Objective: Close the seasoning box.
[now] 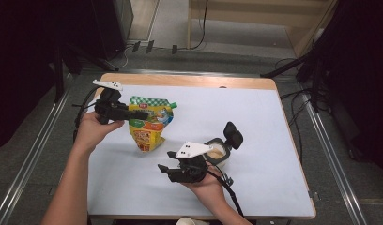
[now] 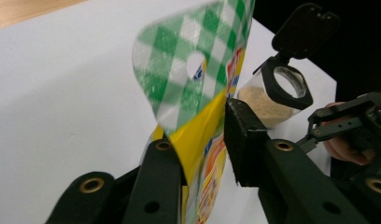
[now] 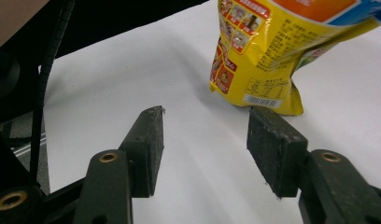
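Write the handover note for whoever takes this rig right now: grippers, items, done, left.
Left gripper: jaws around the top of the yellow pouch, a gap showing beside one pad, so no firm grip.
Right gripper: open, empty, hovering over the table beside the jar.
Pouch: upright at centre-left, green-checked top sealed.
Jar: clear, lid flipped open, some pale granules inside.
Done: jar opened.
Left, probably: open the pouch and fill the jar.

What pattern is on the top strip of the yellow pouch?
A green and white check, clearest in the left gripper view on the pouch.
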